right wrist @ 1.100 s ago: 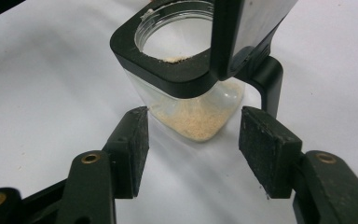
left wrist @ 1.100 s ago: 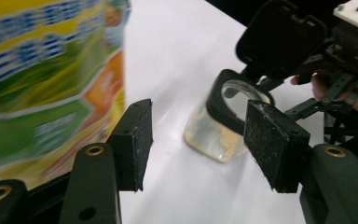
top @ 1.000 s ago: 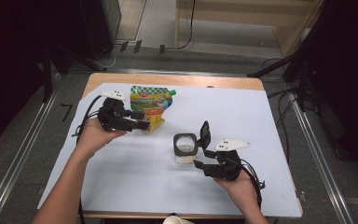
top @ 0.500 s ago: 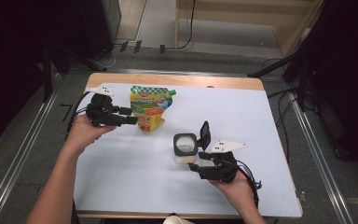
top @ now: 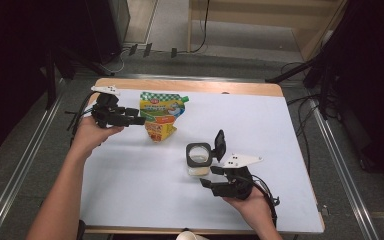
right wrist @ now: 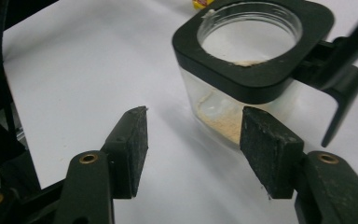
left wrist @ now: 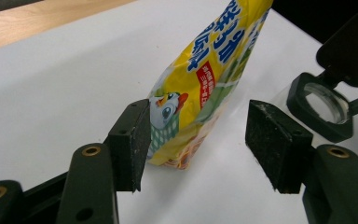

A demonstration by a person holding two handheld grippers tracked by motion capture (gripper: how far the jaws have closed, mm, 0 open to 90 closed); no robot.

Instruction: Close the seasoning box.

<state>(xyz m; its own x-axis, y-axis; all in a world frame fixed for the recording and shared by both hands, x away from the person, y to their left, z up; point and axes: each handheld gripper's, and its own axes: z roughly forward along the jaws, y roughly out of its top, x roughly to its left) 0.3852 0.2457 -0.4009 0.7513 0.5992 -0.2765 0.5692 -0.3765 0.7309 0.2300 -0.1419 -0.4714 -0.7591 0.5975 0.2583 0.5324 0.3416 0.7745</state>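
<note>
Item one, my left gripper [top: 139,120]: jaws spread wide, nothing held, pointing toward three o'clock across the white table cover [top: 280,130] in the high view. Item two, the yellow and green pouch [top: 160,116]: it stands just off my left jaw tips, at about ten o'clock on the table; in the left gripper view the pouch [left wrist: 205,84] rises at twelve o'clock between the open pads, leaning toward one o'clock, its long axis running bottom to spout, its lower edge nearer my left pad [left wrist: 131,144], whether touching I cannot tell. Judged relation: the left hand is far the nearer to it and need only advance and close. Item three, my right gripper [top: 215,175]: jaws likewise well apart and empty, aimed toward eleven o'clock. Item four, the clear jar [top: 199,159] with black collar and flip lid [top: 220,144] standing open: near table centre, just ahead of my right jaws. In the right gripper view the jar [right wrist: 242,70] sits at one o'clock, off the right pad, holding a thin layer of tan powder [right wrist: 223,127], possibly seasoning.
</note>
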